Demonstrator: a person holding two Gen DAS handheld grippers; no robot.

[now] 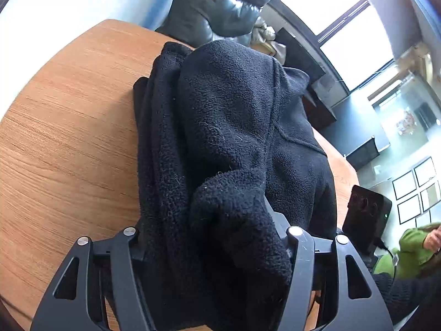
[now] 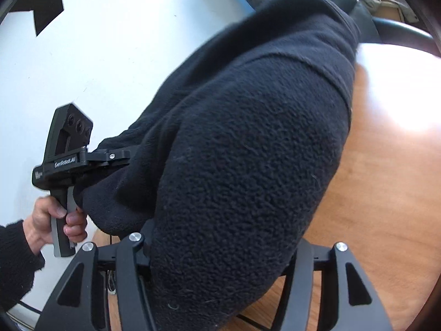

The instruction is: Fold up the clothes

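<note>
A thick black fleece garment [image 1: 234,110] lies bunched in folds on the wooden table [image 1: 69,138]. In the left wrist view its near end fills the space between the fingers of my left gripper [image 1: 212,229], which is shut on the thick fold. The fingertips are buried in fleece. In the right wrist view the same fleece [image 2: 248,138] bulges between the fingers of my right gripper [image 2: 223,237], shut on another thick fold above the table [image 2: 372,193]. The left gripper [image 2: 121,160] shows there too, held by a hand [image 2: 55,220], its jaws hidden in the cloth.
A dark padded jacket [image 1: 215,8] hangs at the table's far edge. The other gripper's black camera housing [image 1: 366,215] sits to the right of the garment. A person in green [image 1: 413,248] is at the right, with bright windows [image 1: 344,27] behind.
</note>
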